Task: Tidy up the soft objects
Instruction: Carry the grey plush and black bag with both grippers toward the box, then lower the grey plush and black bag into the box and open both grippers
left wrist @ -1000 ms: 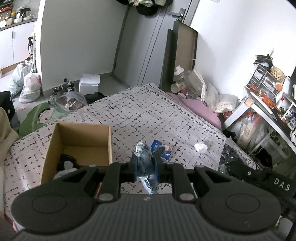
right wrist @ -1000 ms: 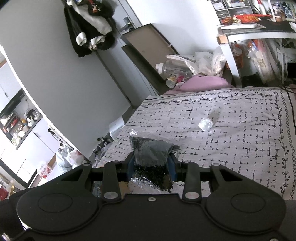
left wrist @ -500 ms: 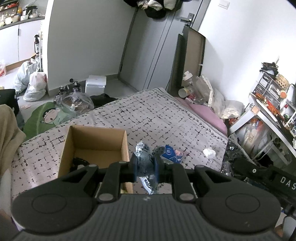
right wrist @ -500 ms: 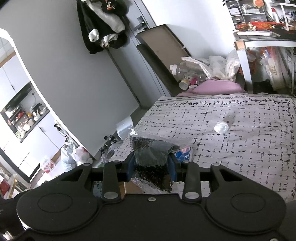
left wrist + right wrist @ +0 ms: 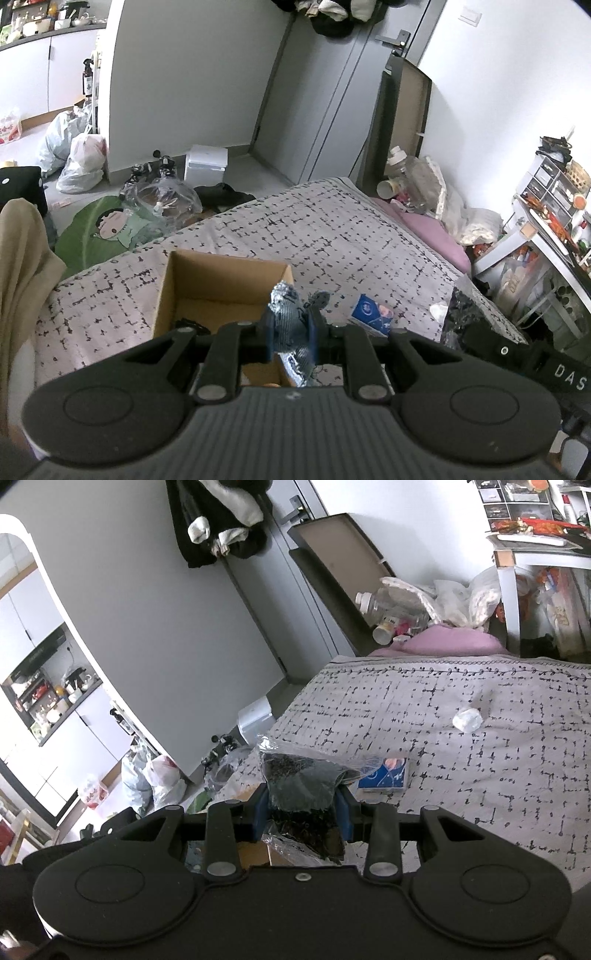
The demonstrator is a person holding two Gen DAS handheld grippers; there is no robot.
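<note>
My left gripper (image 5: 291, 334) is shut on a blue-grey knitted cloth (image 5: 290, 325), held above the near right corner of an open cardboard box (image 5: 221, 273) on the bed. A dark item lies inside the box at its near left. My right gripper (image 5: 301, 812) is shut on a clear plastic bag of dark fabric (image 5: 299, 788); in the left wrist view that bag (image 5: 461, 314) and the right gripper's black body show at the right. A blue packet (image 5: 371, 314), also in the right wrist view (image 5: 386, 773), lies on the bedspread. A white crumpled wad (image 5: 467, 720) lies further out.
The bed has a grey patterned bedspread (image 5: 332, 236) with a pink pillow (image 5: 436, 232) at its far end. Bottles and bags pile by a leaning board (image 5: 406, 122). A cluttered desk (image 5: 554, 229) stands right. Plastic bags (image 5: 81, 162), a white box (image 5: 205, 166) and a green mat (image 5: 107, 229) lie on the floor.
Both grippers have drawn back and left along the bed with their loads. The box now sits more centred under the left gripper, and the blue packet has come into the right wrist view.
</note>
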